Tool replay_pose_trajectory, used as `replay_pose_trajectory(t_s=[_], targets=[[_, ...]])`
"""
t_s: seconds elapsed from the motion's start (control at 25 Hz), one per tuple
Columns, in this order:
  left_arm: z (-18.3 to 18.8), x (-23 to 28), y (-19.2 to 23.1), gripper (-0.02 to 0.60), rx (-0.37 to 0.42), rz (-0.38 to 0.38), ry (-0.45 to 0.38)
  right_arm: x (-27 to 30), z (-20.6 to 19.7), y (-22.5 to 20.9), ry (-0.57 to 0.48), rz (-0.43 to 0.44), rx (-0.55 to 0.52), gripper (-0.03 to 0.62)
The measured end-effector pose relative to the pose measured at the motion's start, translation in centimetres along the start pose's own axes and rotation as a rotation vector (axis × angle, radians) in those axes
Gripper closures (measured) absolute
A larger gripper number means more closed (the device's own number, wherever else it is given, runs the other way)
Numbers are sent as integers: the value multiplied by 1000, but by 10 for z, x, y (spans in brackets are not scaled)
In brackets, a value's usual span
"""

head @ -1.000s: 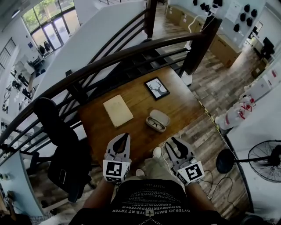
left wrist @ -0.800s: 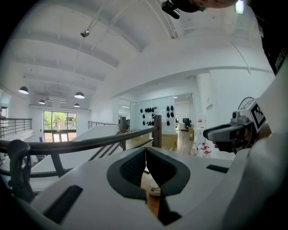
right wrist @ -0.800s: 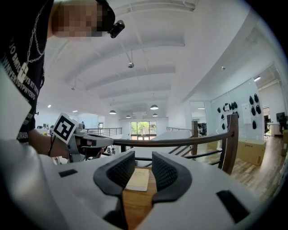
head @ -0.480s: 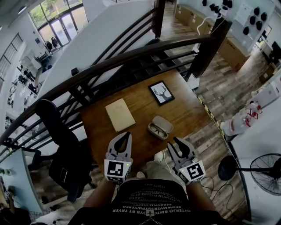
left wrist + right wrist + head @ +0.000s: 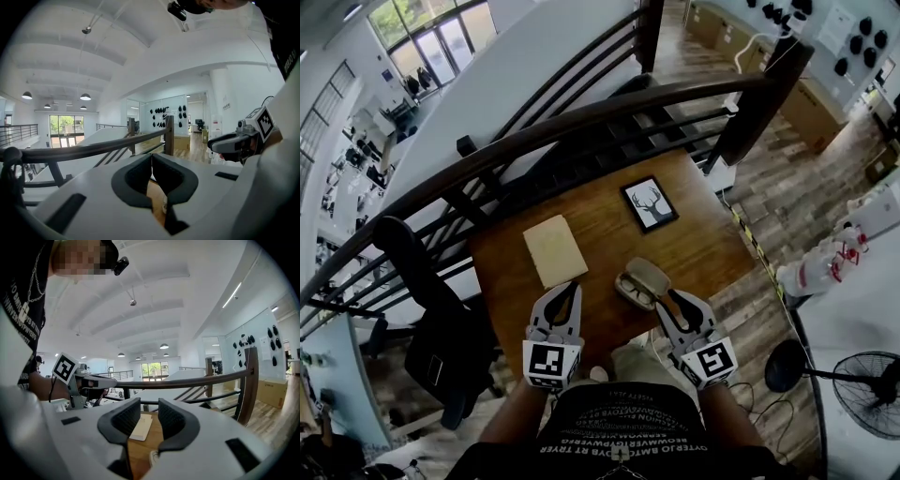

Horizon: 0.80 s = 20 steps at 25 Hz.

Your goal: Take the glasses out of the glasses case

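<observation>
1. The person's forearms are held low and close to the body. Both point forward, with each marker cube facing up.
2. The left tool [image 5: 569, 289] reaches over the near edge of the bench [image 5: 698, 246]. Its jaws are clenched, with the tips touching and nothing between them. It aims toward the tan notebook [image 5: 553, 249].
3. The right tool [image 5: 680, 302] is level with the left one and leans slightly inward. Its jaws are released, with a clear gap between the pads. Nothing is held; the right gripper view shows only bench top and the notebook through the gap.
4. The glasses case [image 5: 640, 281] lies open on the bench, just ahead of the right tool and not touching it. The glasses [image 5: 636, 292] sit inside the case's lower half.
5. The notebook lies flat to the left of the case, apart from it.
6. A framed deer picture [image 5: 650, 203] lies farther back on the bench.
7. A dark curved railing [image 5: 581, 117] runs beyond the far edge of the bench. A black office chair [image 5: 417, 272] stands to the left.
</observation>
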<state>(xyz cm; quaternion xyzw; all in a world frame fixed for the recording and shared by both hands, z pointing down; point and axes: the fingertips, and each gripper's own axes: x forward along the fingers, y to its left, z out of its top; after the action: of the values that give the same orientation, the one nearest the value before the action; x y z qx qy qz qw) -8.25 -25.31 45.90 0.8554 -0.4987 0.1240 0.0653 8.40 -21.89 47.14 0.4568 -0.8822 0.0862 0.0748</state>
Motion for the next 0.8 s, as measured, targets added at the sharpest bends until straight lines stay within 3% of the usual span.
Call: replay_pose_trajectory(t_s=[0.36,0.8], targets=[[-14,32,-2,552,-18,-8,29,27,-17,-21,55,41,18,479],[-23,46,-2,552,-24,13,71,63,-83,-39,168,88,22,479]])
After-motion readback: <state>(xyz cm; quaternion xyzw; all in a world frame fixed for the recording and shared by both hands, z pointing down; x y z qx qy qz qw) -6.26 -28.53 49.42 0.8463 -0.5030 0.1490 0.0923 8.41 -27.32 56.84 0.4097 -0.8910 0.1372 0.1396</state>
